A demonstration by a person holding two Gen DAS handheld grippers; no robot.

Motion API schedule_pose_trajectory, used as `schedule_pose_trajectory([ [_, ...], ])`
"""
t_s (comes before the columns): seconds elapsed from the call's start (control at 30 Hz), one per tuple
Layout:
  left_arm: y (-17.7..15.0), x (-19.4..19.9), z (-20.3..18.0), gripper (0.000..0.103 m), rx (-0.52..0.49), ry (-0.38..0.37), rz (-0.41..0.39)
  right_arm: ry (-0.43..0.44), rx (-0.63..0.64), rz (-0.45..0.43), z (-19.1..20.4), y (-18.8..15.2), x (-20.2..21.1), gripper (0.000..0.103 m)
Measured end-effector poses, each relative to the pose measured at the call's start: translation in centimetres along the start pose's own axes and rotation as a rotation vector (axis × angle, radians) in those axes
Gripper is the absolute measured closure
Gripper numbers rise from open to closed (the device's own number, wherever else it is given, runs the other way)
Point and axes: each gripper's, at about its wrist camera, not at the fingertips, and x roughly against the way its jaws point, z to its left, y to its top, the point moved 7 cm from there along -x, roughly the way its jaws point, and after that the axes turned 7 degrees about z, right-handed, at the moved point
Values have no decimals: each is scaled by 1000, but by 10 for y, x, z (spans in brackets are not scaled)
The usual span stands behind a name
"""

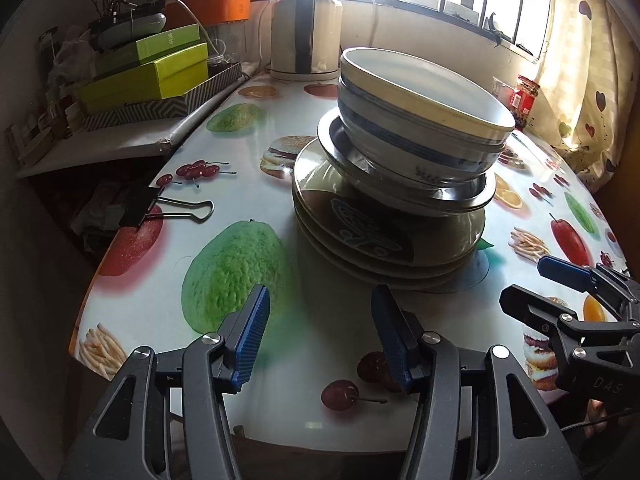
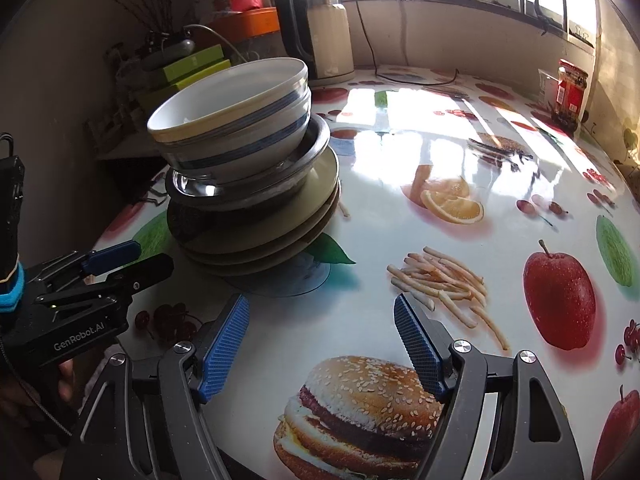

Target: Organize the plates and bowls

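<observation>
Counter [image 2: 380, 184]: glossy fruit-and-burger print cloth. One stack near its left edge: beige plates [image 1: 384, 240] at the bottom, steel dishes [image 1: 404, 184] above, blue-banded white bowls [image 1: 420, 120] nested on top, leaning slightly. Left tool [image 1: 320, 312]: jaws spread, nothing between them, just short of the plates. Right tool [image 2: 320, 320]: jaws spread wide, empty, beside the stack. Kettle [image 1: 306, 24] behind.
</observation>
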Motion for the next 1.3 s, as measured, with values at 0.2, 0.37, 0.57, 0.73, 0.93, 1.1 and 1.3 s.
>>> schedule_pose_trajectory([
  [0.2, -7, -6, 2, 49, 5, 6, 19, -29, -21, 17, -5, -9, -5, 27],
  [0.37, -11, -10, -1, 48, -1, 11, 27, -63, -23, 15, -7, -11, -5, 23],
  [0.57, -11, -12, -4, 43, -8, 17, 24, -86, -26, 11, -8, -11, -6, 20],
  [0.73, -11, -13, -4, 40, -7, 40, 25, -114, -16, -3, -8, -13, -6, 18],
  [0.93, -11, -14, -2, 32, 5, 48, 28, -143, -23, -10, -13, -14, -6, 17],
  [1.1, -11, -14, -2, 32, 6, 49, 28, -159, -26, -10, -13, -14, -7, 16],
  [1.3, -12, -14, -2, 31, 7, 50, 28, -171, -19, -8, -12, -14, -8, 14],
])
